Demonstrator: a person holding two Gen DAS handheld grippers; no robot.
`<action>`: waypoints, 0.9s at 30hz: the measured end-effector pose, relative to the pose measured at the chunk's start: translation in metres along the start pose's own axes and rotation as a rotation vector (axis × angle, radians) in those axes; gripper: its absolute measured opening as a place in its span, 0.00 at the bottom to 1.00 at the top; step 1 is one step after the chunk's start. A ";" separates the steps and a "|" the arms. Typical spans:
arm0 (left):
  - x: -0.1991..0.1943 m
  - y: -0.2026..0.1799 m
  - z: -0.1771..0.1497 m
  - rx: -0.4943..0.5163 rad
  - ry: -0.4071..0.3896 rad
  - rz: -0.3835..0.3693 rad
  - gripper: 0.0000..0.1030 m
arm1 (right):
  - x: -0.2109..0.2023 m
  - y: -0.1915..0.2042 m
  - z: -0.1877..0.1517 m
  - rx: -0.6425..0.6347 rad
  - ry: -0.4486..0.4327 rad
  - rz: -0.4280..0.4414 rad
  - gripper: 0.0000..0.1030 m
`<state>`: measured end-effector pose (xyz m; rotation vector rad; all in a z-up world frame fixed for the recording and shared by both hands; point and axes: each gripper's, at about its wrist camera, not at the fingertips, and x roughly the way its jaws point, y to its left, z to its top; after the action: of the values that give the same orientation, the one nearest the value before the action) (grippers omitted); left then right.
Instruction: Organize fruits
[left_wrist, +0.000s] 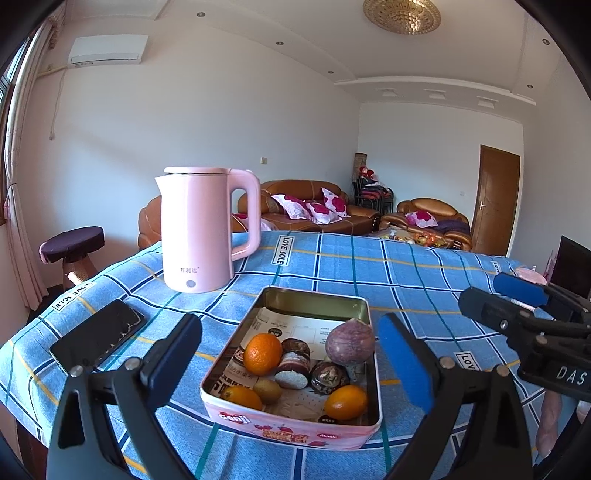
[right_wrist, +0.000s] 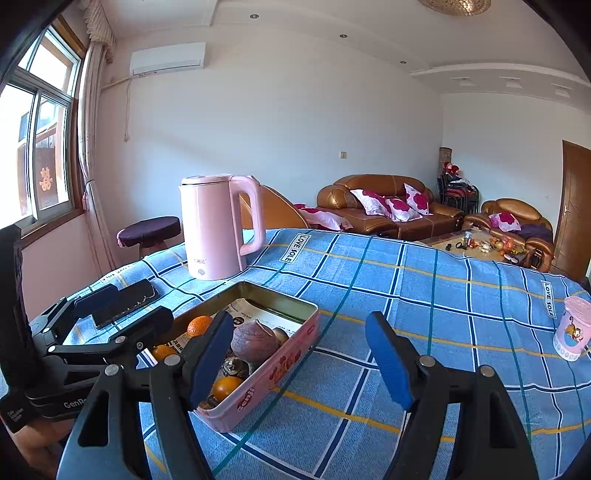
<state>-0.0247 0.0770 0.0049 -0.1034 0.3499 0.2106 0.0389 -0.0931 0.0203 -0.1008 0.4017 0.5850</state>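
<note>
Fruits (left_wrist: 263, 353) all lie inside the pink tin (left_wrist: 295, 435), none left on the desk (left_wrist: 406, 280), both grippers' fingers (left_wrist: 404, 363) spread, holding nothing.

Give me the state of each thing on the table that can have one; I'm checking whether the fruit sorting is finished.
tin: lid off, upright, holds fruit and wrapped snacks.
purple fruit: in the tin, loose.
oranges: all in the tin.
kiwi: in the tin.
kettle: upright, lid shut.
phone: flat, screen dark.
pink cup: upright, sealed.
left gripper: open, empty.
right gripper: open, empty.
</note>
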 end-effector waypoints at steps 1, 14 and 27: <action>0.000 -0.001 0.000 0.003 0.001 -0.001 0.96 | -0.001 -0.001 -0.001 0.003 -0.001 0.000 0.73; -0.002 -0.009 0.001 0.029 0.005 -0.005 1.00 | -0.009 -0.015 -0.006 0.039 -0.014 -0.022 0.74; -0.008 -0.018 0.001 0.053 -0.011 0.002 1.00 | -0.019 -0.022 -0.007 0.050 -0.031 -0.035 0.74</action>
<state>-0.0277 0.0578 0.0103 -0.0494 0.3443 0.2039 0.0344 -0.1227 0.0211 -0.0511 0.3836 0.5406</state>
